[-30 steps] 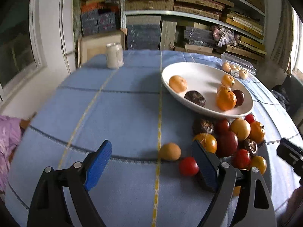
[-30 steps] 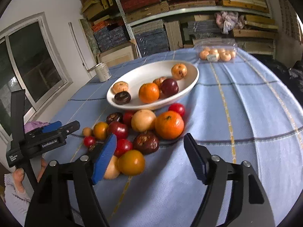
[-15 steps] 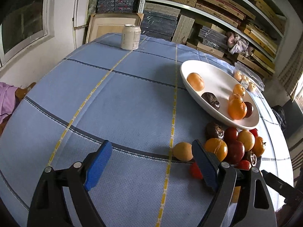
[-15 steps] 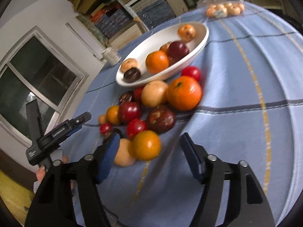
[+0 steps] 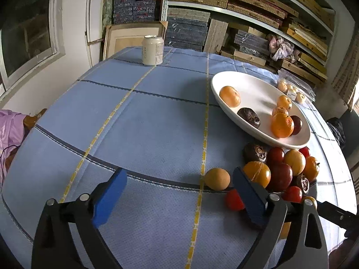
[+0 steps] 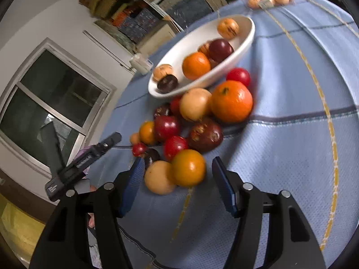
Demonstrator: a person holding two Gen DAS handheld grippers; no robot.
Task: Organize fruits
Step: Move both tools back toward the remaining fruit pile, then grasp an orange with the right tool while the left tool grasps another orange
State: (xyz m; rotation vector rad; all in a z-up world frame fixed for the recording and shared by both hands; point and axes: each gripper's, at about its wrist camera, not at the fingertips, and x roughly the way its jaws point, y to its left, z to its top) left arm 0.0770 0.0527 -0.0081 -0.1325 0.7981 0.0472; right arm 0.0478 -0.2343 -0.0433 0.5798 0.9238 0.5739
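A dish [image 5: 298,142] is sitting on the surface [image 5: 145,123] with several fruits inside it. A heap of fruits [image 6: 193,121] is lying just in front of the dish. A can [image 5: 153,49] is standing at the far edge, with shelves [image 5: 246,15] behind.

left wrist: low over tablecloth [image 5: 157,116] | right wrist: tilted, close | shared: fruit pile [image 5: 280,170], bowl [image 6: 246,35]
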